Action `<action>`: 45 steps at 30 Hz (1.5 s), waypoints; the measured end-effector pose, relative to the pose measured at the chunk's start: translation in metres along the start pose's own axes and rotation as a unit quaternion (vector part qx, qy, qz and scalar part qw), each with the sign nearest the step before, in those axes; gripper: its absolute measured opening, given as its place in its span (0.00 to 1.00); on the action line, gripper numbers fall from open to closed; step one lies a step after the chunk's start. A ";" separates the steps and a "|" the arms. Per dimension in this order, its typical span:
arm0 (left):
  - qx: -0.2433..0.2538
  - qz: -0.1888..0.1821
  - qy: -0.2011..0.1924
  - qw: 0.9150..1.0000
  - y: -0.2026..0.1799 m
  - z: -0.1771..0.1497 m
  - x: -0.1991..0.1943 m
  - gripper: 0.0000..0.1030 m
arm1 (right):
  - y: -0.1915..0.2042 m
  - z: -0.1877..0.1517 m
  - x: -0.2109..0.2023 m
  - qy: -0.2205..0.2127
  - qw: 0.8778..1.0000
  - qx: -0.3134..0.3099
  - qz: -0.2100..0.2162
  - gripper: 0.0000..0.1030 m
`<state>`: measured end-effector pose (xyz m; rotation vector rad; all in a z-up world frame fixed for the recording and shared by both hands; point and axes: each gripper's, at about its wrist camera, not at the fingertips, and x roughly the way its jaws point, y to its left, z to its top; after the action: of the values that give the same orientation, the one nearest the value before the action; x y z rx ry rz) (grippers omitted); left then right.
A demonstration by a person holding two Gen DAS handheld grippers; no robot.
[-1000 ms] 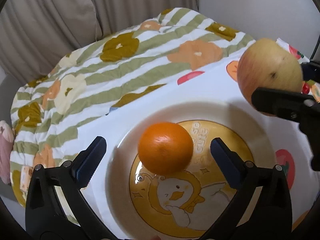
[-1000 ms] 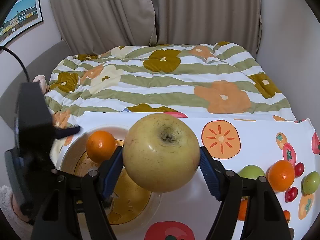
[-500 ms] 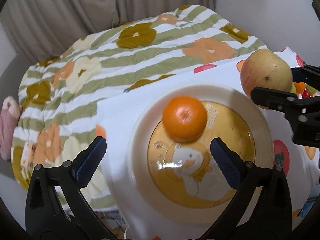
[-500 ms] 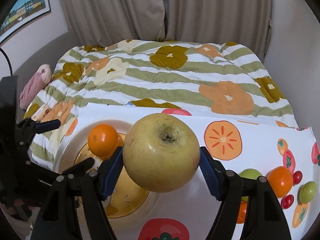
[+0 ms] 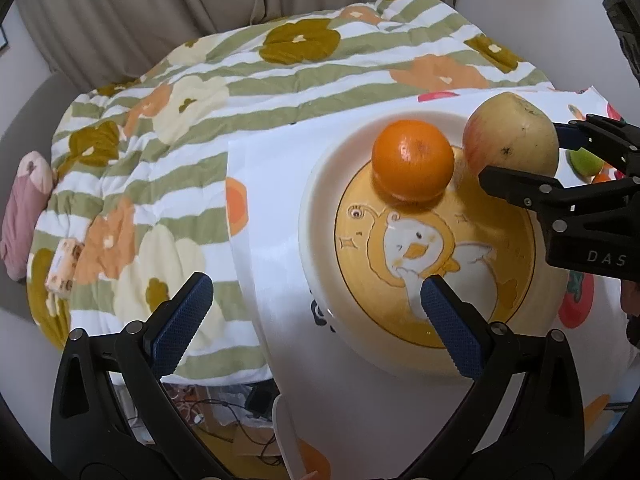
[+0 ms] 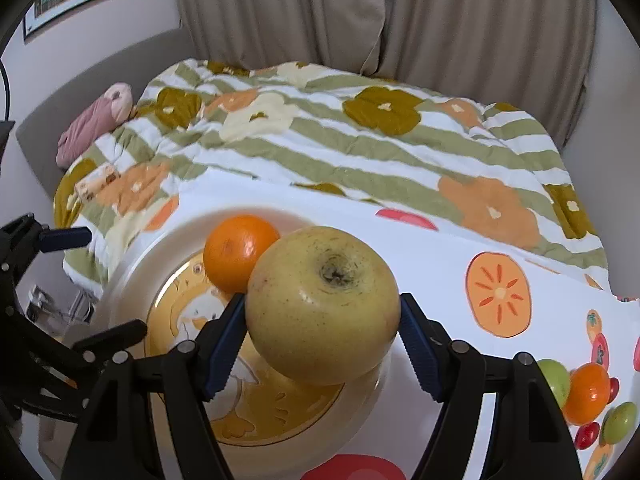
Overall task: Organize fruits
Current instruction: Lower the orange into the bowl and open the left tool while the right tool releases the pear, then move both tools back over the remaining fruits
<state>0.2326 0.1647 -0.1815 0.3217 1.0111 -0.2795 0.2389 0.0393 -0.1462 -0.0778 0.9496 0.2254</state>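
Note:
A yellow-green apple [image 6: 322, 306] with a red blush [image 5: 510, 138] sits between the blue pads of my right gripper [image 6: 320, 308], which is shut on it. The apple hangs over the far side of a white plate [image 6: 132, 280] with a yellow duck picture, close beside an orange [image 6: 240, 252] that rests on the plate. I cannot tell whether the apple touches the plate. My left gripper [image 5: 316, 308] is open and holds nothing, with one finger over the plate's [image 5: 316, 208] near rim. In the left wrist view the orange [image 5: 412, 160] lies left of the right gripper [image 5: 532, 156].
The plate stands on a white fruit-print tablecloth [image 6: 460, 264]. At its right lie a green fruit [image 6: 554, 376], a second orange [image 6: 588, 386] and small red fruits [image 6: 586, 436]. A striped floral quilt [image 5: 240, 92] covers the bed behind, with a pink bundle [image 5: 24, 216] at its left.
My left gripper has drawn back to the left, so the plate now lies on the right of its view. My right gripper has come down with the apple, beside the orange.

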 end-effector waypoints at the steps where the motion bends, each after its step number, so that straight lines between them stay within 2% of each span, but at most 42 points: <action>1: 0.000 0.000 0.000 1.000 0.000 -0.001 0.000 1.00 | 0.000 -0.001 0.001 0.001 1.000 0.001 0.000 0.68; 6: 0.000 0.001 -0.002 1.000 -0.001 -0.003 0.000 1.00 | 0.001 -0.004 0.006 0.001 1.000 0.003 0.001 0.68; 7: 0.000 0.001 -0.004 1.000 -0.001 -0.003 0.000 1.00 | 0.001 -0.004 0.003 -0.013 1.000 0.005 0.006 0.73; 8: 0.001 0.001 -0.006 1.000 -0.002 -0.004 0.000 1.00 | 0.001 -0.003 0.000 -0.026 1.000 0.007 0.006 0.92; 9: 0.001 0.001 -0.006 1.000 -0.002 -0.004 -0.001 1.00 | 0.001 -0.002 -0.002 -0.035 0.999 0.008 0.007 1.00; 11: 0.001 0.001 -0.008 1.000 -0.002 -0.005 -0.002 1.00 | 0.001 -0.001 -0.006 -0.044 0.999 0.008 0.009 1.00; 19: -0.008 0.011 -0.016 1.000 0.001 -0.003 -0.019 1.00 | 0.004 0.006 -0.020 -0.035 0.999 -0.014 -0.005 1.00; 30: -0.032 0.044 -0.045 0.998 -0.011 0.005 -0.077 1.00 | -0.002 0.008 -0.081 -0.062 0.998 -0.011 0.007 1.00; 39: -0.048 0.048 -0.064 0.996 -0.051 0.006 -0.121 1.00 | -0.032 -0.012 -0.140 -0.071 0.997 -0.001 -0.008 1.00; 45: -0.028 0.054 -0.074 0.995 -0.098 0.004 -0.140 1.00 | -0.068 -0.040 -0.171 -0.061 0.998 0.023 -0.011 1.00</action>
<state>0.1287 0.0846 -0.0723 0.2987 0.8511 -0.1731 0.1262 -0.0600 -0.0326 -0.0324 0.8306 0.1854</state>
